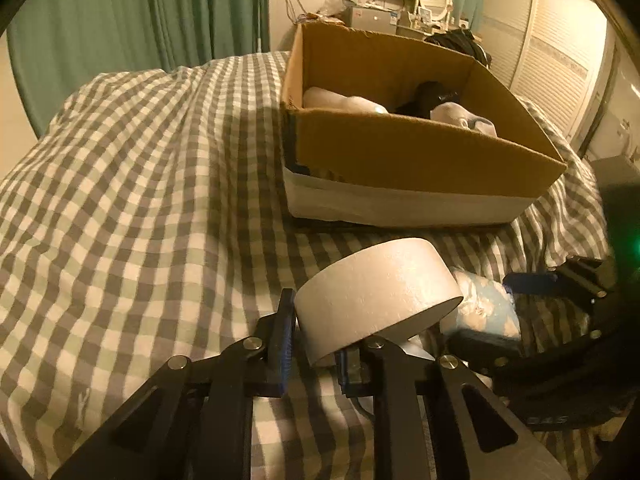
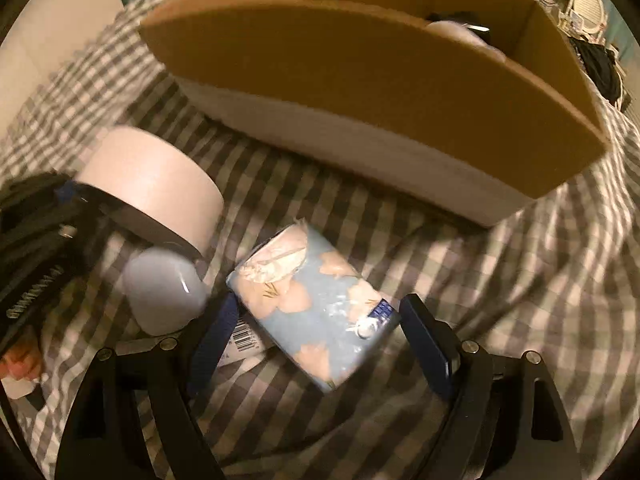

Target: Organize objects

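Observation:
My left gripper [image 1: 316, 344] is shut on the rim of a wide white tape roll [image 1: 376, 296] and holds it tilted above the checked bedspread [image 1: 140, 200]; the roll also shows in the right wrist view [image 2: 156, 192]. My right gripper [image 2: 320, 324] is open, its fingers on either side of a light blue tissue pack [image 2: 320, 308] lying on the bed. The pack shows in the left wrist view [image 1: 484, 304], with the right gripper [image 1: 560, 284] beside it. A cardboard box [image 1: 420, 152] stands beyond on the bed, with white and black items inside.
A white rounded bottle [image 2: 164, 292] lies on the bed just left of the tissue pack, under the roll. A barcoded label [image 2: 244, 336] lies by the left finger. Green curtains [image 1: 140, 12] and a cluttered desk [image 1: 380, 16] stand behind the bed.

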A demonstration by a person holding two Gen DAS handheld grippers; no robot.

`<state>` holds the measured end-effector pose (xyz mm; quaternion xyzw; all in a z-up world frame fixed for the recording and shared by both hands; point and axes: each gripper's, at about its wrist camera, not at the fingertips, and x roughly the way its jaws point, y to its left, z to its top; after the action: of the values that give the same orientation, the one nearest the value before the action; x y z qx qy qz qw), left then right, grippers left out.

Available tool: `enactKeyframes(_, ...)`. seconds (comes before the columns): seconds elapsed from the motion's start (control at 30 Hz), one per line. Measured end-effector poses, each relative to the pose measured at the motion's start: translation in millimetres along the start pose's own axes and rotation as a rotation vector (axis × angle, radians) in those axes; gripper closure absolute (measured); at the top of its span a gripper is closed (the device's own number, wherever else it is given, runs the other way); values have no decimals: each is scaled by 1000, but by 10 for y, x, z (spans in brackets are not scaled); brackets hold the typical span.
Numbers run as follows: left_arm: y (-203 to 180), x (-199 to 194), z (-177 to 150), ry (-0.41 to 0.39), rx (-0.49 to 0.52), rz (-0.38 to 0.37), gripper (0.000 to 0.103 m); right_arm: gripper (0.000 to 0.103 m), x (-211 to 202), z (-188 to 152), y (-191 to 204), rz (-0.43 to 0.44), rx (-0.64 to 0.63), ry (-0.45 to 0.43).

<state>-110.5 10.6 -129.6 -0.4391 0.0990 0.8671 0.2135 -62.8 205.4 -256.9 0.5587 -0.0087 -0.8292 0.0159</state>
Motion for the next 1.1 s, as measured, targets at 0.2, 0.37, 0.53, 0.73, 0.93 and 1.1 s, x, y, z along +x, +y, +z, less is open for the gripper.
enactKeyframes(0.2,76,-141,-27,-33,-26,26,87,29,-13,-59,30,-26,-15,-4)
enactKeyframes(0.37,107,-305,-50,-58,-35,49,89,32,-157,-174,88,-84,-32,-53)
enactKeyframes(0.53,63,-442,-63,-83,-26,70,91,33,-419,-303,140,-123,-32,-136)
enactKeyframes(0.73,23,-625,-104,-100,-34,74,92,33,-824,-398,211,-123,6,-217)
enactKeyframes(0.93,-64,-856,-130,-130,-32,64,92,33,-1030,-314,253,-110,27,-287)
enactKeyframes(1.1,-154,-1136,-121,-173,-9,67,92,33,-1291,-362,352,-95,24,-341)
